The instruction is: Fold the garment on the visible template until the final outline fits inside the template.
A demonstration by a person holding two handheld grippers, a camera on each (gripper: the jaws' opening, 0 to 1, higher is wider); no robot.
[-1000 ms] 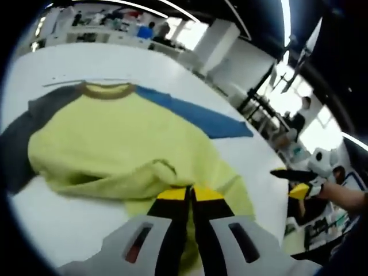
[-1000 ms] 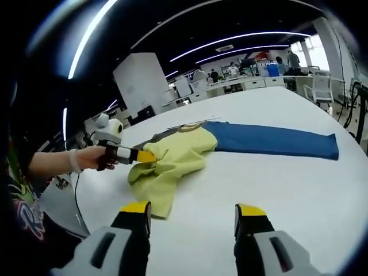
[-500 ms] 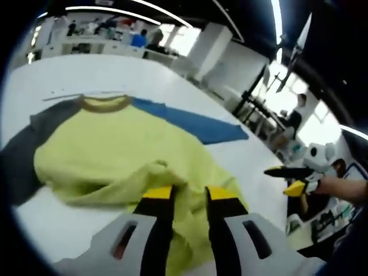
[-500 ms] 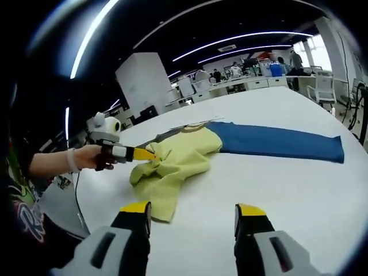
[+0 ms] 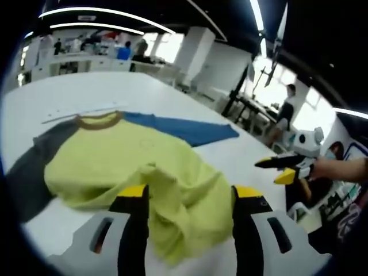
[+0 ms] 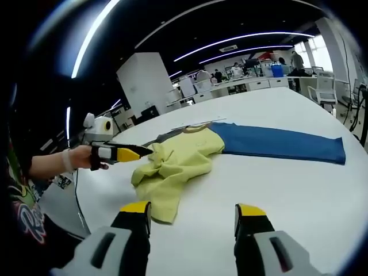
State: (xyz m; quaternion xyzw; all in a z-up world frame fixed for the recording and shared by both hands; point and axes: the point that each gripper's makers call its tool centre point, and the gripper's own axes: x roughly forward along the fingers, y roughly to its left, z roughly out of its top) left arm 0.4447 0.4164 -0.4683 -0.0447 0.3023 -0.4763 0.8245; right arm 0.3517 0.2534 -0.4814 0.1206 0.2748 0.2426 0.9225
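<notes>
So the yellow-green long-sleeved shirt with one blue sleeve and one dark grey sleeve (image 5: 138,161) is lying on the big white round worktop (image 6: 299,190), collar pointing away from the left gripper's camera, and the near hem is bunched up into a loose ridge instead of lying flat. I'd guess that's a bottom-up fold only half done, since the heap sits well short of the brown collar. The left gripper (image 5: 190,198) has its fingers spread wide, nothing pinched, with the crumpled hem sitting right between them and a bit beyond the yellow tips, so the cloth is in the gap but I can't tell if it's actually touching either finger. In the right gripper view you can see it from the side: it's just beside the rumpled yellow edge, held in a person's hand (image 6: 77,161). The right gripper (image 6: 192,215) is also spread open with only bare worktop between its fingers, and the shirt is well apart from it, up and to the left; the blue sleeve (image 6: 282,146) is stretched out flat to the right. There's a thin pale line near the collar that might be the template edge, but it's too faint for me to call. Sleeves aren't folded in yet, so plenty left to do I reckon.
</notes>
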